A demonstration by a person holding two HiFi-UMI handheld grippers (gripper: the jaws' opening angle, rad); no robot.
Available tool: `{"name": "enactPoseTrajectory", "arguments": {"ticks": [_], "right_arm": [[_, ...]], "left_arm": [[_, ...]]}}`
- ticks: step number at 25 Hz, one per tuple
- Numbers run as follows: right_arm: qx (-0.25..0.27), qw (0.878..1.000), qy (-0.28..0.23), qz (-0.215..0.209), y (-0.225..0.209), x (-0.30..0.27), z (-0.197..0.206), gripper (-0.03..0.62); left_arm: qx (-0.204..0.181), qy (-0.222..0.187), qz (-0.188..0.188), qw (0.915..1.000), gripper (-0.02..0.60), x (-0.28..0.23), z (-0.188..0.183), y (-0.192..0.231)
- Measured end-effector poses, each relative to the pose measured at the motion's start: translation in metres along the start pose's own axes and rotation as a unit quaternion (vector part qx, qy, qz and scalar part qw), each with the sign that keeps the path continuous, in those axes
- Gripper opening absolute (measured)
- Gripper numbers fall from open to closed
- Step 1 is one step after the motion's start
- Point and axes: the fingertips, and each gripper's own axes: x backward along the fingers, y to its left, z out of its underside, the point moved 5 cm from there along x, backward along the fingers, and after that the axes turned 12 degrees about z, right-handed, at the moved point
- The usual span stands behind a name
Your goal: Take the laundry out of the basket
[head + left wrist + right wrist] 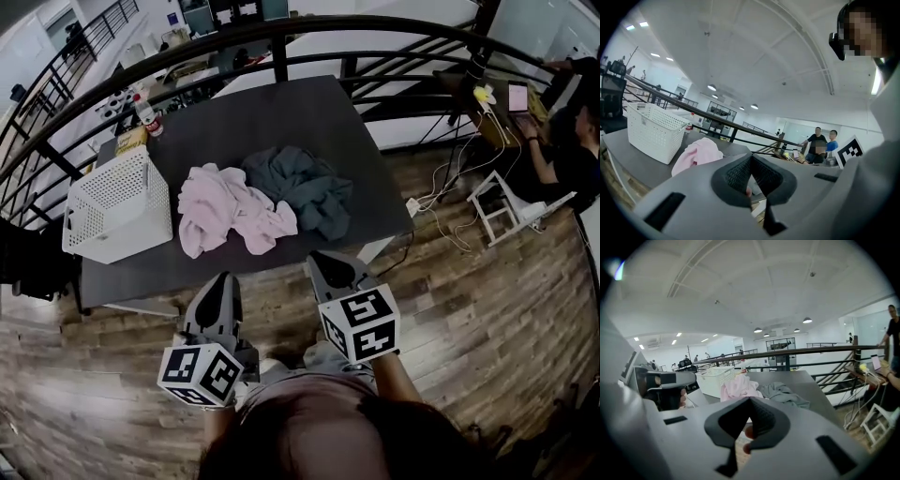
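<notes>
Two pieces were out. The pink garment (228,214) and the grey garment (302,187) lay in loose heaps on the table (281,108), touching each other near its middle. The basket (112,204) stood to their left on the same table, just beside the pink one but apart from it.

By the look of it, the job was mostly or wholly done. No view looked down into the basket, though. The left gripper view showed only its perforated wall and rim, with nothing poking over the top, so I couldn't tell whether a last item was left inside. If one was, that was all that remained. If not, it was finished.

Now the jaws. The left gripper (223,277) was off the table's near edge, over the wooden floor and close to the person's body. In its own view the two dark pads met at the tip, so it was closed with no cloth between them. The only thing showing through the gap lower down was a bit of the person's finger.

It was the same with the right gripper (324,255). It sat just short of the table edge with its pads pressed together, empty and touching nothing. The laundry was well ahead of both grippers, and neither was in contact with it.
</notes>
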Motion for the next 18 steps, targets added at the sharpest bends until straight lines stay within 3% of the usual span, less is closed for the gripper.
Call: {"name": "enactPoseTrajectory", "arguments": {"ticks": [6,12,18], "right_arm": [[0.031,0.998,-0.002,-0.046,-0.021,-0.005,-0.002,0.015],[0.033,0.997,-0.005,-0.075,-0.042,-0.01,-0.006,0.015],[0.047,0.996,-0.002,-0.08,-0.051,-0.025,-0.003,0.015]], "left_arm": [[-0.009,-0.008,-0.049,0.9987,-0.002,-0.018,0.008,-0.023],[0.014,-0.017,-0.1,0.9948,-0.002,-0.028,0.014,-0.04],[0.018,-0.021,-0.111,0.9935,-0.002,-0.037,0.018,-0.04]]}}
